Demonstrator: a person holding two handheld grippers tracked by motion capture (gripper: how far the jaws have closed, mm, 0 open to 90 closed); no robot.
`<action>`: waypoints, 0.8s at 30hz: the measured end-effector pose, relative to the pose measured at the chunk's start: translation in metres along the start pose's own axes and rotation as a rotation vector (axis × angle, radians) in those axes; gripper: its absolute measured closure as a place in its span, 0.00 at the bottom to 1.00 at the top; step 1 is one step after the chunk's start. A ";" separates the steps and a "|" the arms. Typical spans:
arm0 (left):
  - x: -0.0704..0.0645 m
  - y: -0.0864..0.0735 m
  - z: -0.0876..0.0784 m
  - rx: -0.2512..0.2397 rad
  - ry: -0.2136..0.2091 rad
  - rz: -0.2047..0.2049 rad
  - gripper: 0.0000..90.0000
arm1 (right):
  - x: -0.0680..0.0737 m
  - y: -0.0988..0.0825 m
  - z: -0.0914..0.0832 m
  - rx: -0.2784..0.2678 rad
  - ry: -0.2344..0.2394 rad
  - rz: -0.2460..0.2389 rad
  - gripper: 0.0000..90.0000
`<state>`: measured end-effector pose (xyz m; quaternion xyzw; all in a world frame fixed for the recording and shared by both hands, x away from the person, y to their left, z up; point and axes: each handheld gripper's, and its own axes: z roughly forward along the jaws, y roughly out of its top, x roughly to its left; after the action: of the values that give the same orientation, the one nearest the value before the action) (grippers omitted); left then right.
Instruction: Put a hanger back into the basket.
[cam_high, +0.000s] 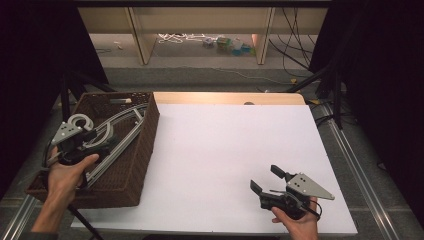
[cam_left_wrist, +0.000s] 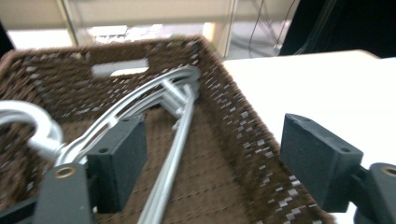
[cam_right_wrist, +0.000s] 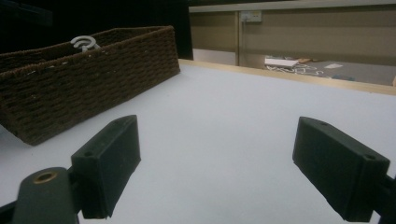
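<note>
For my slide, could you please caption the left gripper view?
Open left tool above grey hangers lying in a brown wicker basket.

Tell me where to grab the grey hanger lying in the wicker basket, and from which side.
Grip the hanger by one of its long, thin arms near the middle, coming down from above. It lies flat inside the basket, whose tall woven walls probably block any sideways approach. The left gripper is above the basket with its jaws open and nothing between them.

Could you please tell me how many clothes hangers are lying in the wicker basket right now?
1 that I can make out: a grey hanger lying aslant inside the wicker basket, its hook by the left gripper. Its doubled rails may hide another.
</note>
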<state>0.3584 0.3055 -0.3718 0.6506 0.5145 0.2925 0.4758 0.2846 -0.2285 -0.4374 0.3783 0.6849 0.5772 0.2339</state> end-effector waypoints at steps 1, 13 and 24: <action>0.000 0.000 0.000 0.000 0.000 0.000 0.23 | 0.000 0.000 0.000 0.000 0.000 0.000 0.18; -0.055 -0.012 -0.007 -0.109 -0.135 0.060 0.18 | 0.002 0.000 0.000 0.010 0.012 0.009 0.18; -0.085 -0.023 -0.006 -0.139 -0.199 0.092 0.18 | 0.003 0.001 -0.002 0.014 0.015 0.003 0.17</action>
<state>0.3190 0.2275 -0.3819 0.6649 0.4127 0.2830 0.5546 0.2816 -0.2276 -0.4352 0.3764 0.6901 0.5757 0.2251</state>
